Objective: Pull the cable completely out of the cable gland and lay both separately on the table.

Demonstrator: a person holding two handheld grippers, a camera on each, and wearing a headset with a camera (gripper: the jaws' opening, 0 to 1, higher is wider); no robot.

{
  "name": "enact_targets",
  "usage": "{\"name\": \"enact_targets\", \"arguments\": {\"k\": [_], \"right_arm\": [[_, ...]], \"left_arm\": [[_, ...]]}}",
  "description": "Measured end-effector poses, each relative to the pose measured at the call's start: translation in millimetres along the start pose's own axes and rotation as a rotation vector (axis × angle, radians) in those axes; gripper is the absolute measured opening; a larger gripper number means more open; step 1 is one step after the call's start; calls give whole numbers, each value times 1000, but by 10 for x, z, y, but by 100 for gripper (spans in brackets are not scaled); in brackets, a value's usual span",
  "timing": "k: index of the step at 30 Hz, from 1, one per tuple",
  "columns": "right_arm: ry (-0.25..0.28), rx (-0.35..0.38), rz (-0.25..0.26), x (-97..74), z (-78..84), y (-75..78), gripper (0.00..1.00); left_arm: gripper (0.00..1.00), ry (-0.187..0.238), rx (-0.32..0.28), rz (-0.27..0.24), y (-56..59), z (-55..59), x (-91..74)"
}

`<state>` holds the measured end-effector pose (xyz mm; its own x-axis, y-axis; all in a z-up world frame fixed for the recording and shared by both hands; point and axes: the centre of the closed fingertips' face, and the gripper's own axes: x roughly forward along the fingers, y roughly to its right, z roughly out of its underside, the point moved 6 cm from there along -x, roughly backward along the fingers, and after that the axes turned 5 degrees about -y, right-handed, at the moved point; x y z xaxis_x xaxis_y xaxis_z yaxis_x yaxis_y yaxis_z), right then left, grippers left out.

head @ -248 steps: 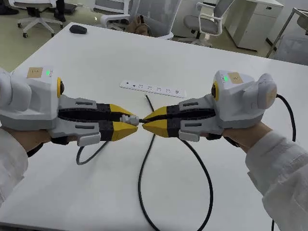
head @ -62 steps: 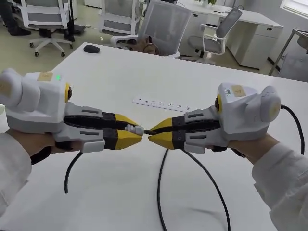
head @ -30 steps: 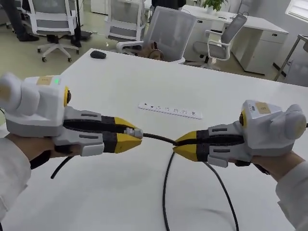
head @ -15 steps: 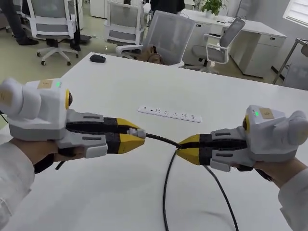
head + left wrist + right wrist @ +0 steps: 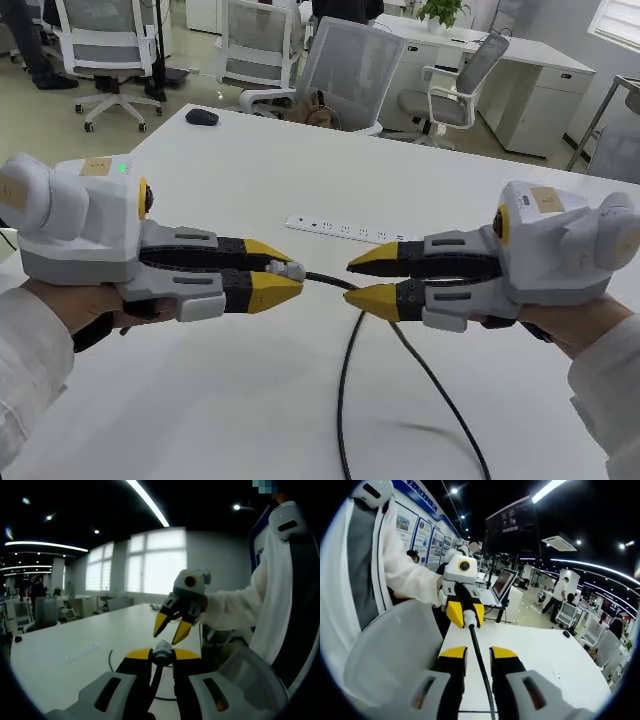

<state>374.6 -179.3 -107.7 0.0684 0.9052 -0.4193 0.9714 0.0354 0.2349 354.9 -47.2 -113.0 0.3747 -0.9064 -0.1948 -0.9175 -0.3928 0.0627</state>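
A small grey cable gland (image 5: 284, 269) sits between the yellow tips of my left gripper (image 5: 291, 279), which is shut on it above the white table (image 5: 200, 400). A black cable (image 5: 343, 390) leaves the gland, passes between the parted jaws of my right gripper (image 5: 362, 281) and drops to the table. The right gripper is open and the cable lies loose in its gap. In the left gripper view the gland (image 5: 162, 649) is clamped at the tips. In the right gripper view the cable (image 5: 479, 665) runs between the open jaws toward the gland (image 5: 469, 619).
A white power strip (image 5: 345, 231) lies on the table beyond the grippers. A black mouse (image 5: 203, 117) rests near the far left edge. Office chairs (image 5: 350, 70) stand behind the table. The cable's slack loops on the table toward me.
My right gripper, shut on the cable half a second ago, has opened its jaws. Before that it moved right, away from the left gripper, drawing out more cable.
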Motion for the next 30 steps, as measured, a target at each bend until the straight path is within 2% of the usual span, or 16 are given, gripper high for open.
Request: {"name": "enact_targets", "arguments": {"k": [10,14,18,30], "right_arm": [[-57,-86,-51,249,-70,-89,17],[-40,-76,-61,280,-65,-82,13],[-33,-66,-59,298,-36,-66,5],[-36,-61,-60,293,9,-70,3]], "left_arm": [[17,-6,8,14,46,-16,53],[17,-10,3,19,49,0,50],[17,-14,-9,17,35,37,39],[17,-6,-33,16,15,77,21]]}}
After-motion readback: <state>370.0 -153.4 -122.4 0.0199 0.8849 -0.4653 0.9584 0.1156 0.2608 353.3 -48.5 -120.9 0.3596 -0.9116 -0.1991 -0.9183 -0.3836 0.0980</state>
